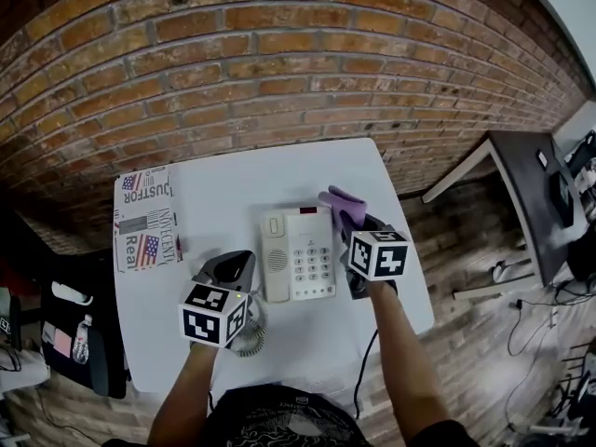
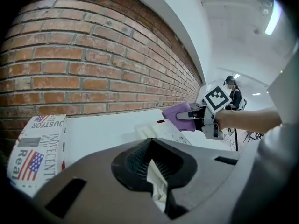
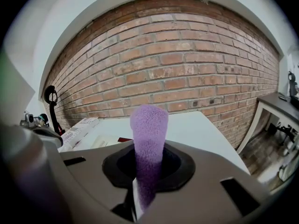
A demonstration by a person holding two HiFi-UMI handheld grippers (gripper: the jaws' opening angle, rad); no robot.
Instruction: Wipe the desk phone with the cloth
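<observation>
The beige desk phone (image 1: 298, 254) lies in the middle of the white table (image 1: 223, 194), its handset (image 1: 276, 259) resting along its left side. My right gripper (image 1: 352, 222) is shut on a purple cloth (image 1: 343, 205), held just over the phone's upper right corner. In the right gripper view the cloth (image 3: 148, 129) stands up out of the jaws (image 3: 142, 190). My left gripper (image 1: 228, 270) hovers at the phone's lower left, near the coiled cord (image 1: 250, 331). Its jaws look shut and empty (image 2: 156, 178). The left gripper view also shows the phone (image 2: 159, 132) and cloth (image 2: 177, 113).
A folded newspaper (image 1: 146, 217) lies on the table's left part. A brick wall (image 1: 279, 54) runs behind the table. A dark desk (image 1: 535, 184) stands to the right, with cables on the floor. A black bag or chair (image 1: 84, 343) sits at the left.
</observation>
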